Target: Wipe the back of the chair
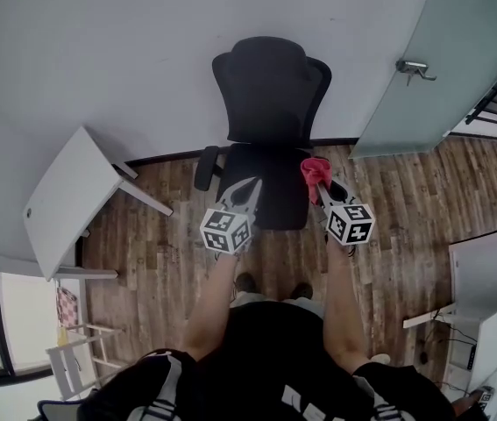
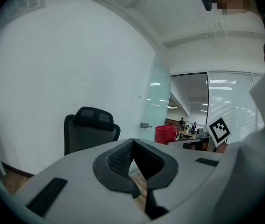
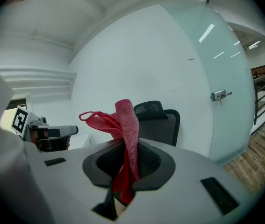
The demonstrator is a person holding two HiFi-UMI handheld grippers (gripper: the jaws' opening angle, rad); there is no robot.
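The chair is seen at 12 o'clock, with bare floor around it. A red cloth is pinched in the right claw; the left claw is closed, empty.

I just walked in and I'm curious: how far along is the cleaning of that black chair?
Done: the red cloth is already pinched in the jaws of the right gripper.
In hand: both grippers are held in front of the black chair. The left gripper has its jaws together on nothing.
Left: all the wiping. The cloth is not touching the chair back.
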